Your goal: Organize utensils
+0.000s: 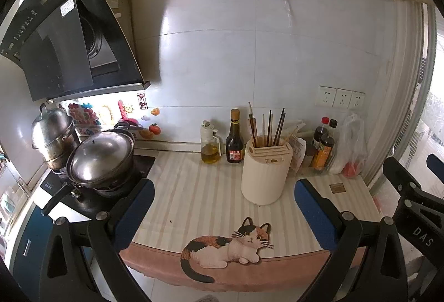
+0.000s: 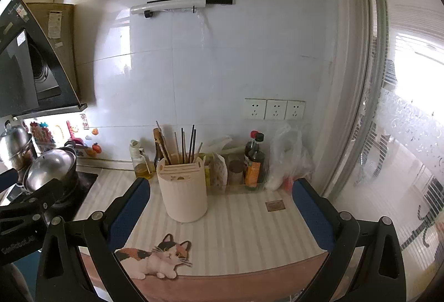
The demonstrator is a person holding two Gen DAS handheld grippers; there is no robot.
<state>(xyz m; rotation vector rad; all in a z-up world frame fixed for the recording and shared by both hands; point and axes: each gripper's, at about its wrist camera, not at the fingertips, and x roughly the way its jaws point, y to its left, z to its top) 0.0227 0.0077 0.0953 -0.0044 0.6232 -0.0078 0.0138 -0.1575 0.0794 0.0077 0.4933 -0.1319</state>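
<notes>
In the left wrist view, a cream utensil holder (image 1: 265, 173) stands upright on the striped mat (image 1: 199, 199) that covers the worktop (image 1: 344, 207). Chopsticks (image 1: 273, 127) stand in its rear compartment, long axes near vertical, tips fanning slightly up and outward; the slotted front part of its top holds nothing visible. Behind the holder, against the tiled wall, stand an oil dispenser (image 1: 211, 145) with yellow oil in it and a dark sauce bottle (image 1: 234, 137). To the holder's right are more bottles (image 1: 323, 146) and a plastic bag (image 1: 350, 146). A lidded wok (image 1: 101, 157) and a steel steamer pot (image 1: 52, 132) sit on the stove at the left. The left gripper (image 1: 224, 188) is level, pointing at the wall, its blue-padded fingers (image 1: 136, 207) spread wide with nothing between them. The right gripper's black frame shows at the right edge.

In the right wrist view, the same utensil holder (image 2: 184, 191) sits left of centre, near the left finger, with the chopsticks (image 2: 188, 144) upright in it. The bottles (image 2: 254, 163) and bag (image 2: 288, 160) lie just beyond the right finger. The right gripper (image 2: 222, 188) also faces the wall, fingers (image 2: 313, 213) wide apart and empty. A cat picture (image 2: 158, 260) decorates the mat's front edge. Part of the left gripper shows at the lower left.
</notes>
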